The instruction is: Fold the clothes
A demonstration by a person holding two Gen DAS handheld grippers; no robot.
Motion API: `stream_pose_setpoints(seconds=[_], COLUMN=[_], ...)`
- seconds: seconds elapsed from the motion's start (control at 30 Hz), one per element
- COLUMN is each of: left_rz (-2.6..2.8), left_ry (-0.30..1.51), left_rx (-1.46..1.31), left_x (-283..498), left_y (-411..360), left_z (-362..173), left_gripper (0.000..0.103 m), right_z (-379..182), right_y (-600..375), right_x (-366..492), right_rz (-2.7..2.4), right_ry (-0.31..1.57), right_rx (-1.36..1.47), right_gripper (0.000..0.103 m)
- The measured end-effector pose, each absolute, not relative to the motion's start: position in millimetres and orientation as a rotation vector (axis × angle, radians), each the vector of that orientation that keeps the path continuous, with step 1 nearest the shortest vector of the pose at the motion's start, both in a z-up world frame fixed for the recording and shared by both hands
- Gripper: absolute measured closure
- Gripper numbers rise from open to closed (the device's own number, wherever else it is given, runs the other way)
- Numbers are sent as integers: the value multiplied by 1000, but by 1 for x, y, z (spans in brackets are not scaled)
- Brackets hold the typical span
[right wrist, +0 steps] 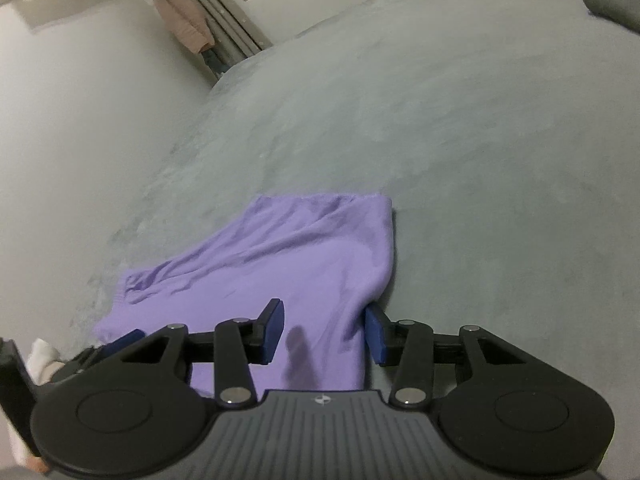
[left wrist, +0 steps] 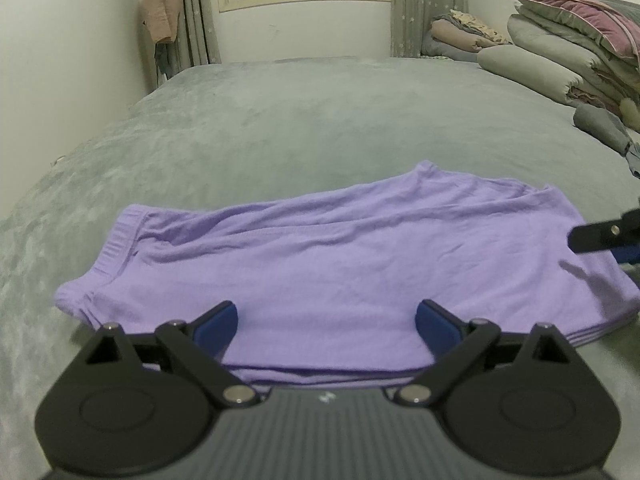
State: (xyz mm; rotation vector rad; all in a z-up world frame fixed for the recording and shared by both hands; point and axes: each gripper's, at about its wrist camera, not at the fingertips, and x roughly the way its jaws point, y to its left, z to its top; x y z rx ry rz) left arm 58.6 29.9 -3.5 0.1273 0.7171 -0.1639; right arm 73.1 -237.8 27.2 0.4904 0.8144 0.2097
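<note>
A purple garment (left wrist: pixel 320 248), folded into a flat stack of layers, lies on the grey bed (left wrist: pixel 280 120). My left gripper (left wrist: pixel 326 322) stands open and wide over the garment's near edge, with cloth below and between its blue pads. In the right wrist view the same garment (right wrist: pixel 280 256) runs away from me. My right gripper (right wrist: pixel 325 334) is open partway at the garment's right end. Cloth lies between its pads, and the right pad sits just outside the cloth's edge. One of its fingers (left wrist: pixel 600 234) shows at the right edge of the left wrist view.
Folded quilts and pillows (left wrist: pixel 568 48) are piled at the bed's far right, with a grey garment (left wrist: pixel 600 124) in front of them. A wall (left wrist: pixel 60 60) runs along the bed's left side. A pink garment (left wrist: pixel 160 12) hangs by the curtain. A white sleeve (right wrist: pixel 40 356) shows low on the left.
</note>
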Motion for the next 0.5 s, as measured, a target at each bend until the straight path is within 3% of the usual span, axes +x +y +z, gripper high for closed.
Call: stream_pose_setpoints(seconds=[0.2, 0.33, 0.5], left_rz=[-165, -163, -162], left_ry=[720, 723, 722], left_rx=[124, 122, 124], left_x=[60, 62, 62], left_y=[31, 31, 29], left_z=[-4, -5, -5], left_gripper=[5, 4, 4], right_z=[26, 30, 39], right_y=[-232, -228, -229], right_x=[85, 82, 76], right_rz=[218, 234, 243], right_ry=[790, 782, 742], right_rx=[467, 458, 466], right_gripper=[61, 75, 75])
